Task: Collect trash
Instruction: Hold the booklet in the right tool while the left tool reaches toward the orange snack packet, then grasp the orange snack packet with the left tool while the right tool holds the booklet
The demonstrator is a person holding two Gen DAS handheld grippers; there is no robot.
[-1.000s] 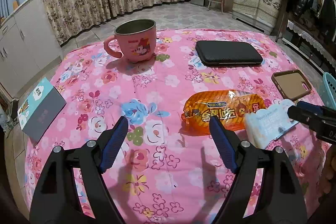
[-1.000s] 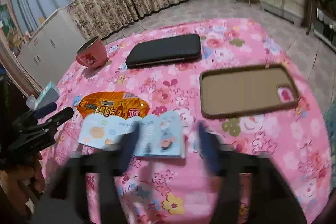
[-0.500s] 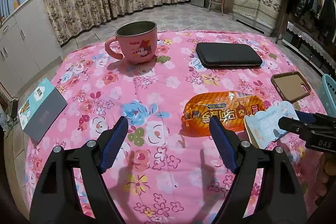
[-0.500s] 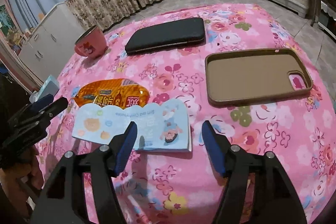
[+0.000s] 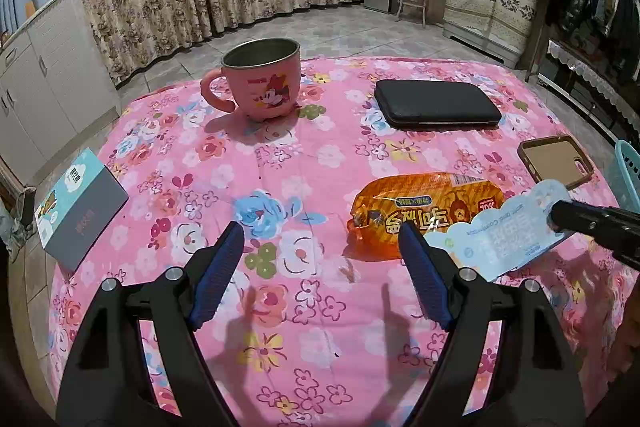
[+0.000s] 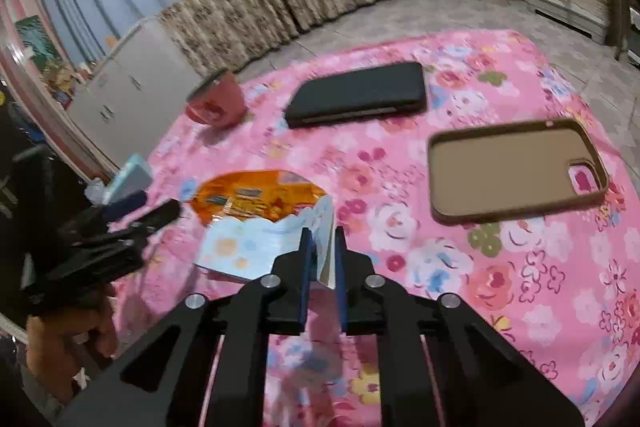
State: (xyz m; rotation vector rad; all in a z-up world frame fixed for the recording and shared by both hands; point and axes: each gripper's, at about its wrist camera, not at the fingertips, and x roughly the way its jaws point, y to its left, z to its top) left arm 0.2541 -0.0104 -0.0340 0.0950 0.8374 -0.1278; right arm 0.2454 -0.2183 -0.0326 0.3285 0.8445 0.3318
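A light blue printed wrapper [image 6: 248, 247] is pinched at its right end by my right gripper [image 6: 322, 239]. The jaws are closing, and their blue pads press the folded edge from both sides. In the left wrist view the same wrapper [image 5: 500, 231] hangs from the right gripper [image 5: 560, 215], raised off the cloth. An orange snack wrapper [image 5: 424, 203] lies flat on the pink floral tablecloth [image 5: 280, 167], just behind the blue one. My left gripper [image 5: 320, 229] hovers open with nothing between its fingers, to the left of the orange wrapper [image 6: 256, 199].
A pink mug [image 5: 264, 87] stands at the back left and a black case [image 5: 436, 103] at the back right. A brown phone case [image 5: 554, 163] lies at the right and a grey-blue box [image 5: 80, 203] at the left edge. A teal basket [image 5: 628, 167] is beyond the right edge.
The right gripper's jaws have closed from wide apart onto the blue wrapper's end and raised it off the cloth. The left gripper has kept still.
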